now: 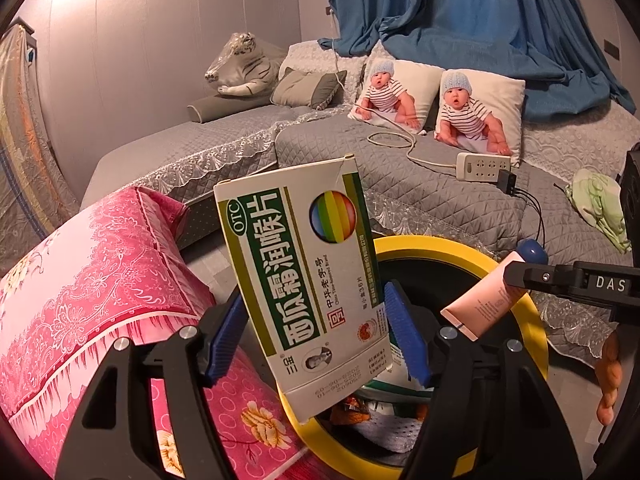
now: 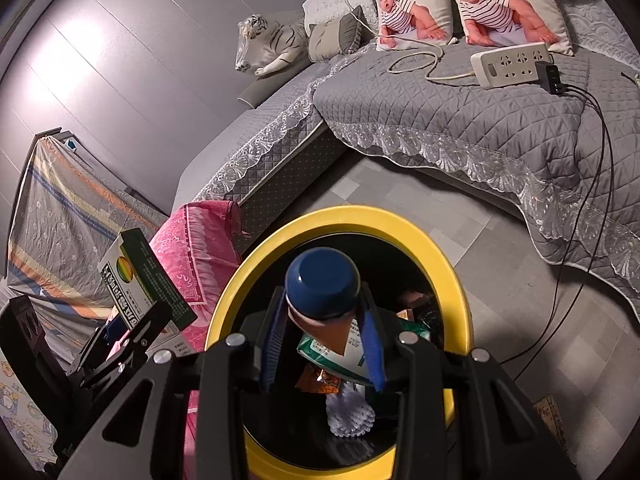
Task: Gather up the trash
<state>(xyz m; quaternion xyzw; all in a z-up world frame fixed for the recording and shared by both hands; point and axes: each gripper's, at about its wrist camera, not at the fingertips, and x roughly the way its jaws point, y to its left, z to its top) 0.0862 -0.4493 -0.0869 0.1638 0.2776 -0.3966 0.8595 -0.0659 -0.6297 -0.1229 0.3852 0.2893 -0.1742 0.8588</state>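
A white-and-green medicine box (image 1: pixel 308 280) is held upright between the blue pads (image 1: pixel 404 332) of the left gripper (image 1: pixel 316 340), above the near-left rim of a yellow bin (image 1: pixel 532 320); whether the pads press on the box or stand slightly off it cannot be told, as a gap seems to show at the right pad. In the right wrist view the same box (image 2: pixel 140 280) is seen at the left, beside the bin's left rim (image 2: pixel 448 264), carried in the left gripper (image 2: pixel 120 344). A pink tube (image 1: pixel 480 300) with a dark blue cap (image 2: pixel 322 288) is clamped between the pads of the right gripper (image 2: pixel 324 344), cap pointing away from the camera, directly over the bin's mouth. Inside the bin are listed a green-and-white packet (image 2: pixel 344 356), an orange wrapper (image 2: pixel 320 384) and a pale perforated sheet (image 2: pixel 348 412). A pink floral pillow (image 1: pixel 92 292) lies against the bin's left side. Behind the bin a grey quilted bed (image 2: pixel 460 104) is recorded, bearing two baby-print cushions (image 1: pixel 476 112), a white power strip (image 2: pixel 512 64) with a black charger (image 2: pixel 550 76) near its front edge, a plush tiger (image 1: pixel 244 68) at its far left corner and a green cloth (image 1: pixel 600 204) at its right edge. A blue curtain (image 1: pixel 460 4) hangs behind. Fingers of a hand (image 1: pixel 610 380) show at the right edge.
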